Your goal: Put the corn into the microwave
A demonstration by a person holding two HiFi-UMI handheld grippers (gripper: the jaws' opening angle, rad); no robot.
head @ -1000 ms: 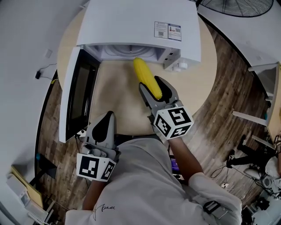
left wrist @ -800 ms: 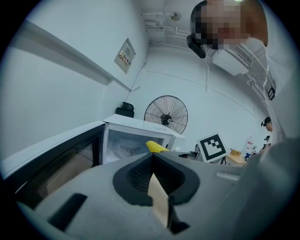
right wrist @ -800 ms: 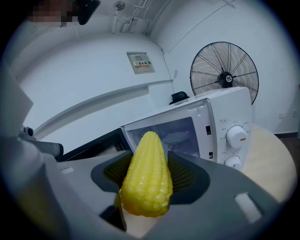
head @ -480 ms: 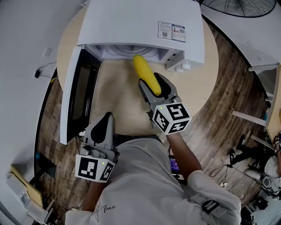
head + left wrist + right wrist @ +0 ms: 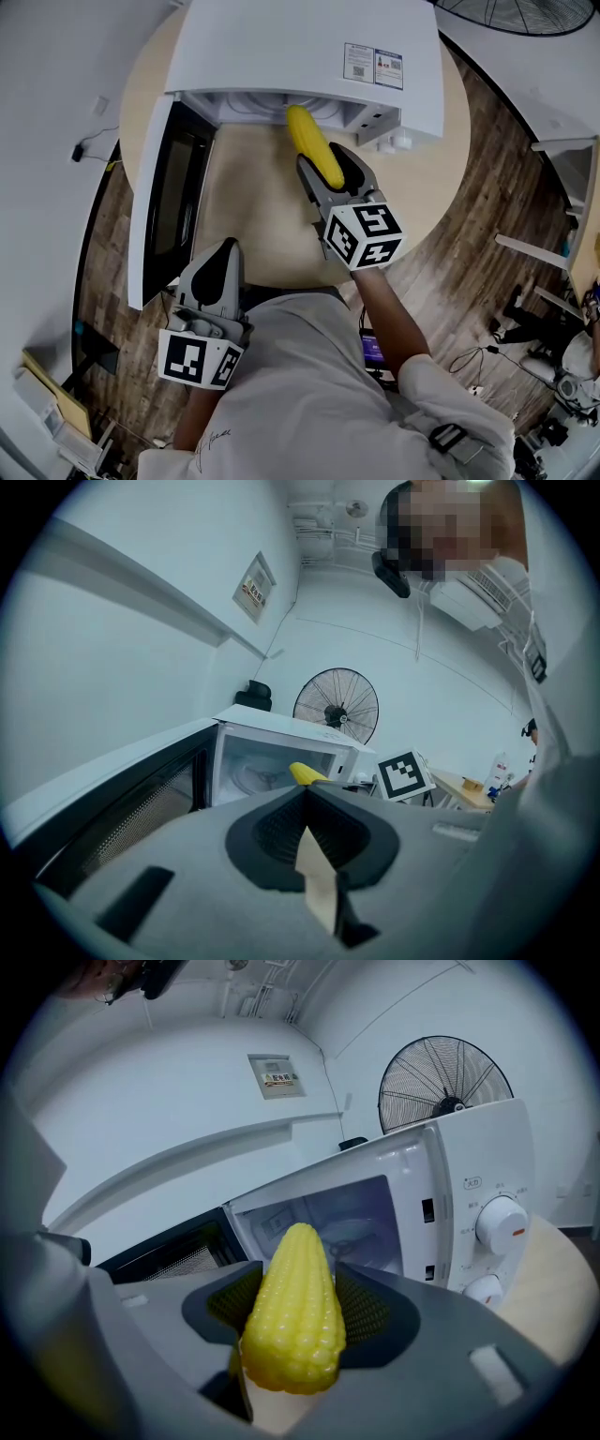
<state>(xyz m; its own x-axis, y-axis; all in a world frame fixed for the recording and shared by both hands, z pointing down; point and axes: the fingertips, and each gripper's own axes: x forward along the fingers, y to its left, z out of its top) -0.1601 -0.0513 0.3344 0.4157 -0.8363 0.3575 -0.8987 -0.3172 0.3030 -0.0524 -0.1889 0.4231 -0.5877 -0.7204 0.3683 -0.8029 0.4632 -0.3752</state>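
Observation:
A yellow corn cob (image 5: 314, 157) (image 5: 292, 1321) is clamped between the jaws of my right gripper (image 5: 330, 185) (image 5: 295, 1312), tip pointing at the white microwave (image 5: 300, 52) (image 5: 450, 1204). The cob's tip reaches the mouth of the open cavity (image 5: 267, 105) (image 5: 323, 1218). The microwave door (image 5: 164, 202) hangs open to the left. My left gripper (image 5: 217, 272) (image 5: 305, 832) stays near the table's front edge by the door, its jaws pressed together with nothing in them. From the left gripper view the corn (image 5: 302, 773) shows in front of the cavity.
The microwave stands on a round wooden table (image 5: 436, 178). Its knobs (image 5: 502, 1222) are on the right panel. A floor fan (image 5: 511, 11) (image 5: 445, 1087) stands behind. A white desk (image 5: 562, 187) and cables lie to the right on the wood floor.
My right gripper has carried the corn forward, so the cob's tip now sits at the cavity opening. The left gripper has stayed put.

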